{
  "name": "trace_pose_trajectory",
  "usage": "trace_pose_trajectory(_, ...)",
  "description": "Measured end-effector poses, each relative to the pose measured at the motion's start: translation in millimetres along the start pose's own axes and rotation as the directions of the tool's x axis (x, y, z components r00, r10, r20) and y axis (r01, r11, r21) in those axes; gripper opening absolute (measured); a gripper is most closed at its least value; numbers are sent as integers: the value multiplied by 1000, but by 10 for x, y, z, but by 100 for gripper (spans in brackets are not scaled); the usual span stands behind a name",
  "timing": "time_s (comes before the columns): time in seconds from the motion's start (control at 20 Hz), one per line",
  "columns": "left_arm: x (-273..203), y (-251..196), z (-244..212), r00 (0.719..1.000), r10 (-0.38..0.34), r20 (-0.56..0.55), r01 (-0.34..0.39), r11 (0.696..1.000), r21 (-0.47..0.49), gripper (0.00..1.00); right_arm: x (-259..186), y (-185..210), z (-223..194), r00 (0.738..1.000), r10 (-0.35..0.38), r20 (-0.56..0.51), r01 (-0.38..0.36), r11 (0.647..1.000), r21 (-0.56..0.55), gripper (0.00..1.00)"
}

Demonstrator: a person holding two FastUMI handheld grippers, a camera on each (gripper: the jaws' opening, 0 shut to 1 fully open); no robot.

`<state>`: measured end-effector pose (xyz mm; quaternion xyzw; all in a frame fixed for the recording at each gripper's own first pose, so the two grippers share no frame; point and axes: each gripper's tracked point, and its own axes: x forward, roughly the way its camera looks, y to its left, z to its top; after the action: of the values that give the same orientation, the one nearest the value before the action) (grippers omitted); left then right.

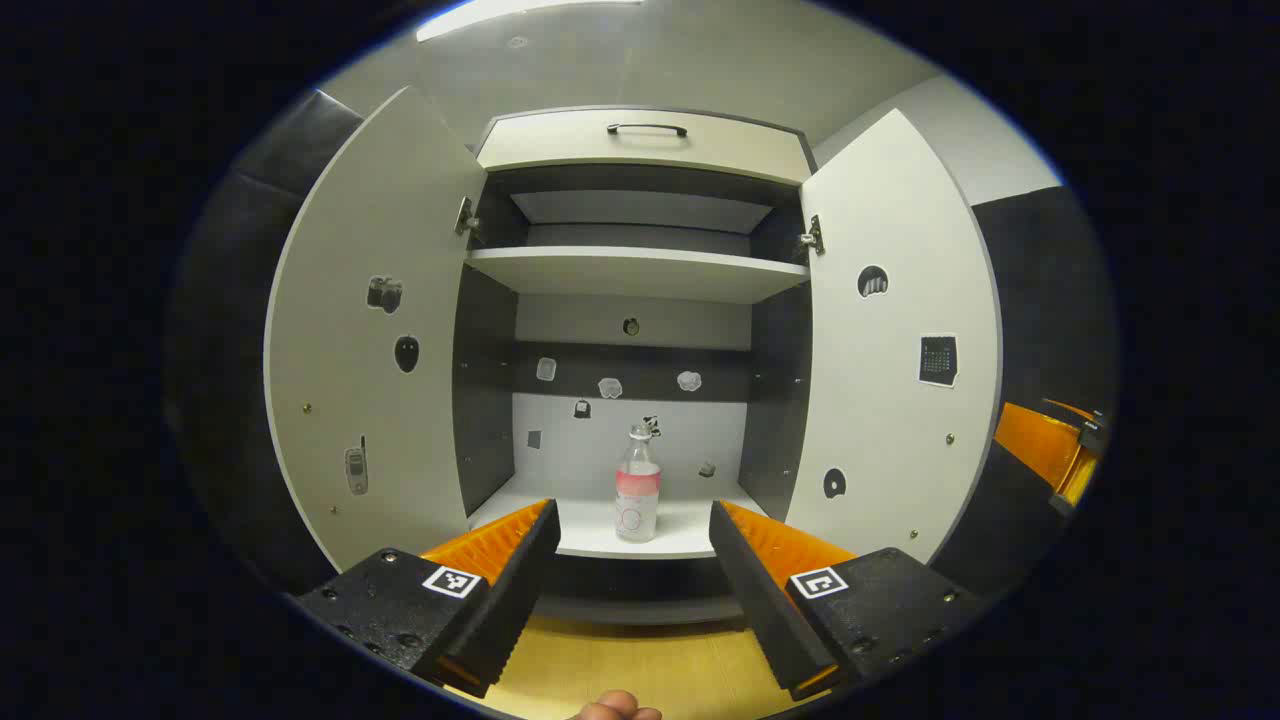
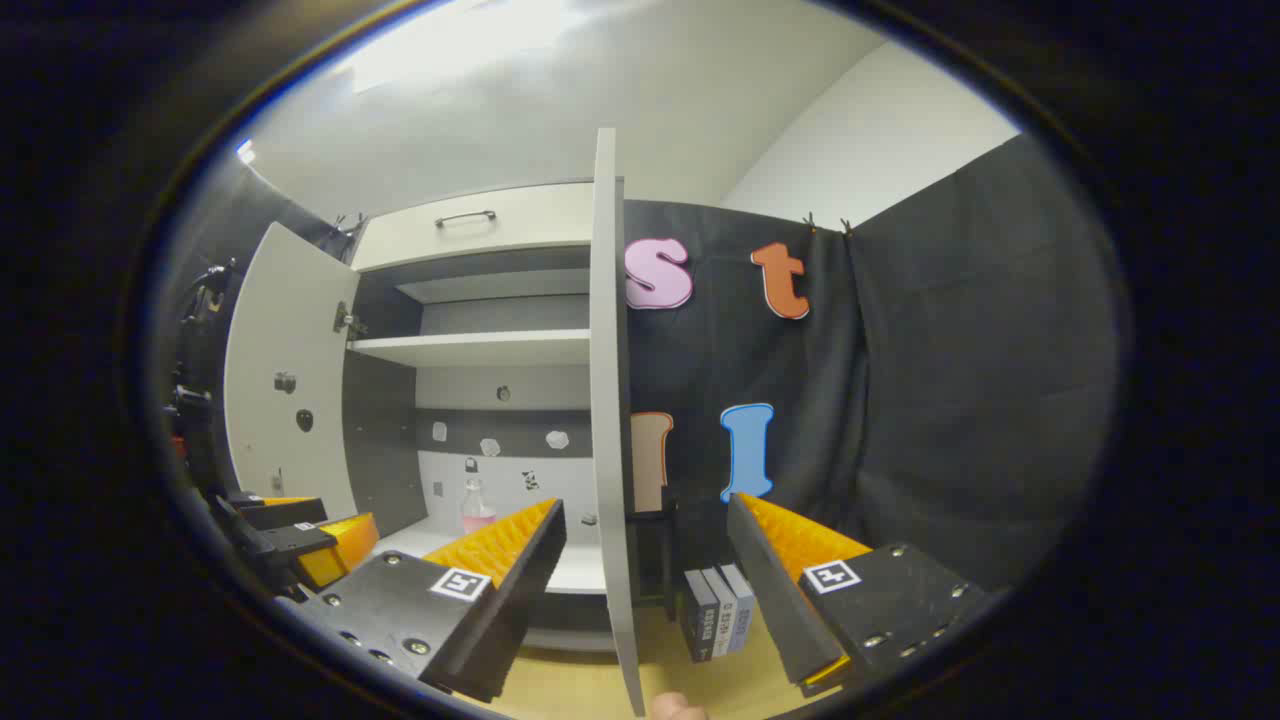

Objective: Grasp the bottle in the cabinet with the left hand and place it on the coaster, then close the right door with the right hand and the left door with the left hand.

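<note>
Item, left gripper (image 1: 634, 545): I held it with jaws spread wide and empty, low in the centre of the left gripper view, squared on the open cabinet (image 1: 640, 135) so that the gap between the fingers framed the target. Item, bottle (image 1: 637, 487): it stood upright on the bottom shelf (image 1: 585, 520) near the front edge, at lower centre of that view, clear plastic with a pink band, apart from both fingers and not yet reached; nothing stood beside it, which I judged left room for a straight approach. Item, left door (image 1: 365, 340) and right door (image 1: 895, 340): both were swung fully outward at the left and right of the frame, leaving the opening free. Item, right gripper (image 2: 645, 555): I held it wide and empty too, at the bottom of the right gripper view, with the right door's edge (image 2: 606, 400) running up the middle of the frame between its fingers, a waiting post for the later closing, by my judgement. Item, small boxes (image 2: 718, 610): these stood on the wooden tabletop (image 2: 570, 690) at lower centre-right. Item, coaster: I could not make it out.
</note>
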<state>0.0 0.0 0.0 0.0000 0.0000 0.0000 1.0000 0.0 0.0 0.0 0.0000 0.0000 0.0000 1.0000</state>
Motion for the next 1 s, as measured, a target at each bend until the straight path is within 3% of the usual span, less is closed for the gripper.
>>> trace_pose_trajectory(0.7,-85,-23,-41,1000,26,-3,-26,999,22,96,-63,-29,-23,1000,21,5,-21,999,-30,98)
trace_pose_trajectory(1.0,350,19,-145,1000,18,-6,-18,999,46,96,-188,-114,-31,1000,-16,-3,16,999,-51,98)
